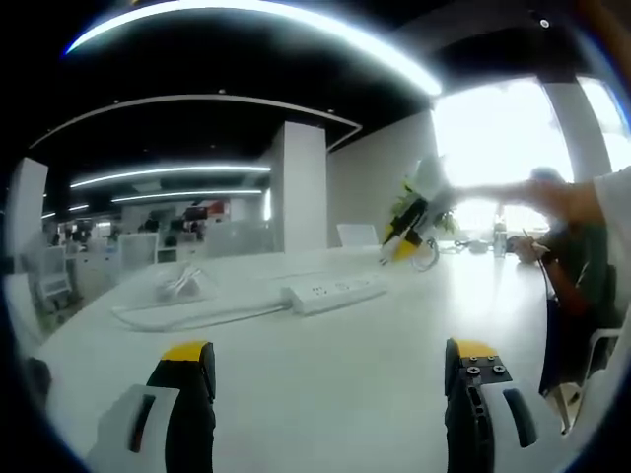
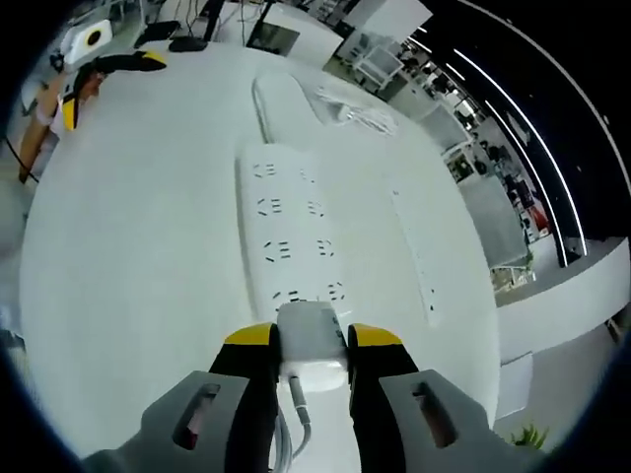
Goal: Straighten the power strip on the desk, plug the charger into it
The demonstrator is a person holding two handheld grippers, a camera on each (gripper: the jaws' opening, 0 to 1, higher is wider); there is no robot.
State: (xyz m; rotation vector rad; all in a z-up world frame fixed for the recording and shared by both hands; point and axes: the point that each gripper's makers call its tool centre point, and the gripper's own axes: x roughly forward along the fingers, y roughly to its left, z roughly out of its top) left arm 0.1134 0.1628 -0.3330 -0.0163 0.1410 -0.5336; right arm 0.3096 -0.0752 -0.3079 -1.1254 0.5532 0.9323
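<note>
Jaws of the right gripper (image 2: 314, 353) pinch the white charger (image 2: 313, 340) from both sides, its cable trailing down between them; it hangs over the near end of the white power strip (image 2: 290, 232), which lies flat on the white desk (image 2: 128, 266), sockets up. Left gripper (image 1: 330, 379) has its jaws spread wide with nothing between them, low over the desk, well short of the strip (image 1: 333, 292). Step in hand, by my reading: seating the plug. Prongs are hidden under the charger body, so alignment must be judged from the socket rows. Lower squarely onto one socket, press straight down; steadying the strip with the free gripper would stop it sliding.
</note>
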